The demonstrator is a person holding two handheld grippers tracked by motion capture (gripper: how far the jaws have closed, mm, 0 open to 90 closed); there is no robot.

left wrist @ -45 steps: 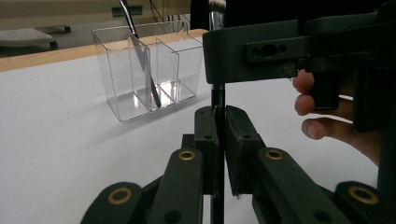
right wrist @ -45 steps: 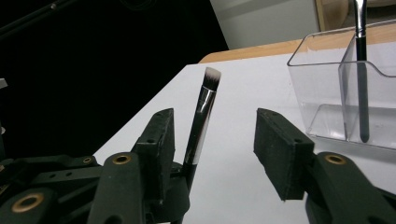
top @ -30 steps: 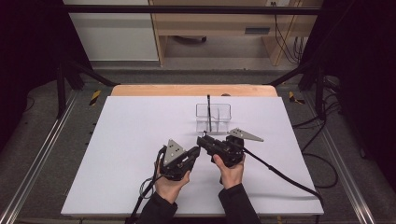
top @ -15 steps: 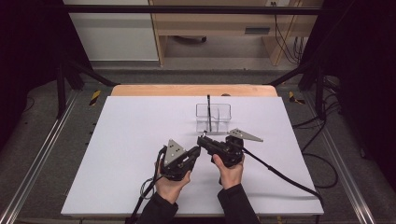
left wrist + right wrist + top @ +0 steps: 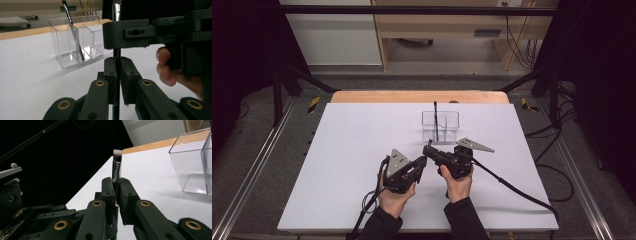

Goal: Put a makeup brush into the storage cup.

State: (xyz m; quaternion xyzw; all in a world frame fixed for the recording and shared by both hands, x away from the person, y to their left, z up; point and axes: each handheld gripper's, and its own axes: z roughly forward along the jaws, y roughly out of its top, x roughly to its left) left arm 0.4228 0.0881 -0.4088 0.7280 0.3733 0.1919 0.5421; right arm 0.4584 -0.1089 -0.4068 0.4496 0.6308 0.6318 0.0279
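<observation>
Right gripper (image 5: 115,202): jaws closed on a makeup brush (image 5: 116,167), bristles up, just short of the clear organizer (image 5: 440,126).
Left gripper (image 5: 117,77): jaws closed on the same brush's dark handle, lower down.
Advice, judged: one gripper should let go before the brush is carried, upright, over an empty compartment.
Count: two brushes, one standing in the organizer (image 5: 72,30); one organizer; two grippers.

We observe a clear glossy plastic organizer (image 5: 75,40), a matt white counter (image 5: 352,150), and a brush (image 5: 116,168) with a shiny metal ferrule.
</observation>
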